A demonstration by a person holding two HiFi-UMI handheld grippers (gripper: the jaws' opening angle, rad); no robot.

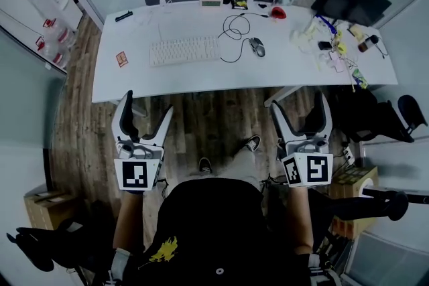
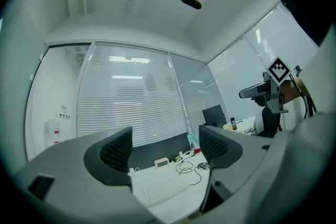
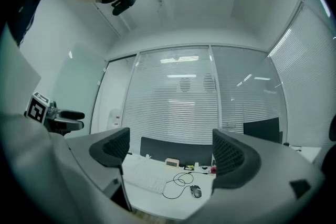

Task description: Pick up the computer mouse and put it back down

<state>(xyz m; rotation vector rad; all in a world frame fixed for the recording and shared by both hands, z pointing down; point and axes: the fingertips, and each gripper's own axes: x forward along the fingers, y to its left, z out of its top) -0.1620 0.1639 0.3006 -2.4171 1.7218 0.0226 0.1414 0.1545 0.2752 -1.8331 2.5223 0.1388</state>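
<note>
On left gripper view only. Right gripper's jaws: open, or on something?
Observer: The right gripper has its jaws apart with nothing between them; the mouse lies on the desk ahead of it.
Operator: Are we over the desk yet?
Observer: No. In the head view, it and the left gripper are both above the wood floor, short of the desk's near edge.
Operator: Anything left of the keyboard? My jaw covers that.
Observer: A reddish card lies flat there, apart from the keyboard.
</note>
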